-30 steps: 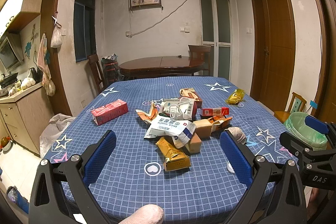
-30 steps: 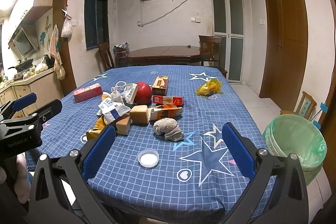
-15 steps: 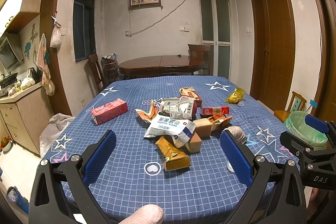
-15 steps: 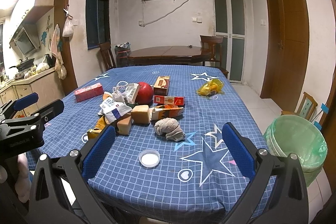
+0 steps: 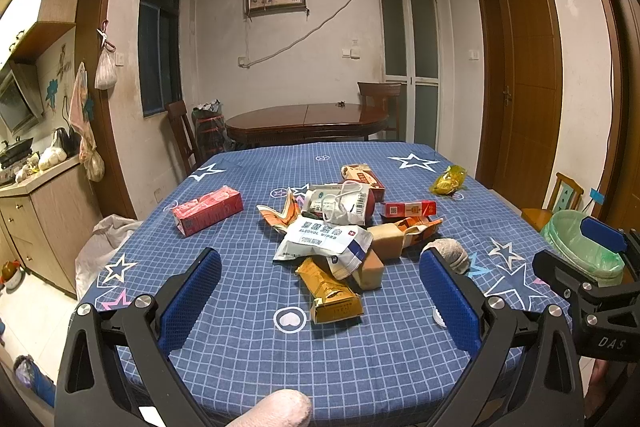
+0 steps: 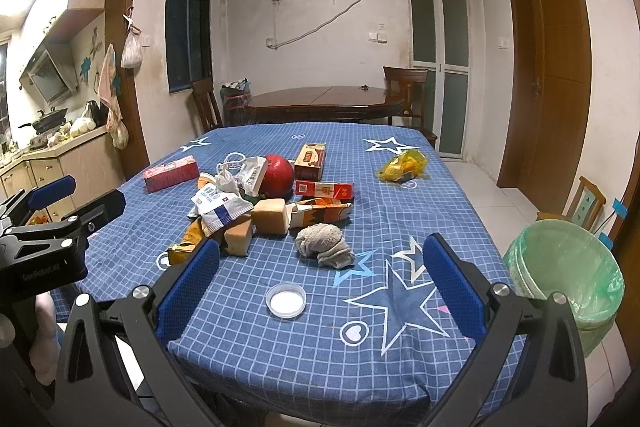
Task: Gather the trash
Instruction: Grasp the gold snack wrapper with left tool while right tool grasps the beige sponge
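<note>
Item 1. Left gripper (image 5: 320, 287): jaws spread wide, nothing between them, held short of the near table edge. The spread suits a bulky first pick; the heap lies ahead of and between the jaw tips.

Item 2. Right gripper (image 6: 320, 277): jaws likewise released and empty, poised over the near edge of the table (image 6: 400, 367). Judged a ready posture, no grasp begun.

Item 3. Trash heap, centre of the blue checked cloth:
- alcohol wipes pack (image 5: 324, 237), lying on top of the pile, dead ahead of the left jaws;
- yellow-brown packet (image 5: 330, 291), nearest piece to the left jaws, just beyond their tips;
- tan blocks (image 6: 272, 215), touching the torn orange carton (image 6: 320, 213);
- red ball (image 6: 278, 175), behind the wrappers, partly hidden;
- red box marked 20 (image 6: 324, 189);
- grey crumpled cloth (image 6: 324, 245), ahead of the right jaws, slightly apart from the heap;
- small white lid (image 6: 286, 300), lying directly between the right jaw tips, the closest piece.

Item 4. Outliers: pink carton (image 5: 208, 209), beyond the left jaw's outer side; yellow wrapper (image 6: 402, 166), far ahead and right.

Item 5. Green-lined bin (image 6: 562, 275): on the floor off the table's right side, outside the right jaw, so placed that the right gripper has the short carry.
</note>
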Motion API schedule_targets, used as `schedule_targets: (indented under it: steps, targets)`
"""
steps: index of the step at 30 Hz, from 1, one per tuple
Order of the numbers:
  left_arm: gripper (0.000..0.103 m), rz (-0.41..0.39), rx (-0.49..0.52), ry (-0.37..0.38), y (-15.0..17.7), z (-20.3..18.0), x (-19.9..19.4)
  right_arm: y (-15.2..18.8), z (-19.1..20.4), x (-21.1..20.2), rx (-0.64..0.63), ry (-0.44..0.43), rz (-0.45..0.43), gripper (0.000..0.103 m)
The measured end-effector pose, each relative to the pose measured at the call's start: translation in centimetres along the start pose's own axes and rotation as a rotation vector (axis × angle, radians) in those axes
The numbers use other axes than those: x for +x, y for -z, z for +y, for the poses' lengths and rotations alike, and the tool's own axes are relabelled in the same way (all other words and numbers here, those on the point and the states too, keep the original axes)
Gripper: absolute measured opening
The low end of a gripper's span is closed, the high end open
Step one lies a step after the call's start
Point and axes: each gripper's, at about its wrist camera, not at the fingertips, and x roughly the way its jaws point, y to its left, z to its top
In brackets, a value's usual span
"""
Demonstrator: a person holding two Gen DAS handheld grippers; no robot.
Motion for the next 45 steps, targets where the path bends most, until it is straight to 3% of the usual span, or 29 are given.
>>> schedule_targets:
  steps: [10,13,17,21,28,37,39,45]
  targets:
    - [0.099,0.020,0.001,-0.001,0.3,0.3,0.7,0.1,0.1,0.2,-0.010,-0.012,0.007,0.098]
    - [0.099,0.065,-0.014,0.038,0.5,1.6,2.2,0.2,0.2,0.7,-0.034,-0.033,0.023,0.098]
    - [0.099,0.188,-0.050,0.016,1.5,4.6,5.6,0.7,0.0,2.0,-0.057,-0.047,0.065,0.098]
    - [0.099,0.265,-0.098,0.043,2.8,6.5,8.1,1.2,0.1,3.4,-0.072,-0.076,0.109,0.098]
    - [0.099,0.361,-0.064,0.167,3.2,4.4,11.6,1.2,0.3,6.1,-0.084,-0.121,0.165,0.098]
    - [0.098,0.452,0.004,0.132,3.2,1.6,18.2,0.3,-0.9,11.1,-0.072,-0.148,0.254,0.098]
    - [0.093,0.488,0.005,0.135,3.8,1.7,19.6,0.0,-1.1,12.2,-0.071,-0.163,0.273,0.098]
    - [0.056,0.504,-0.008,0.161,4.3,4.5,20.1,-0.6,-0.6,15.6,-0.117,-0.185,0.339,0.094]
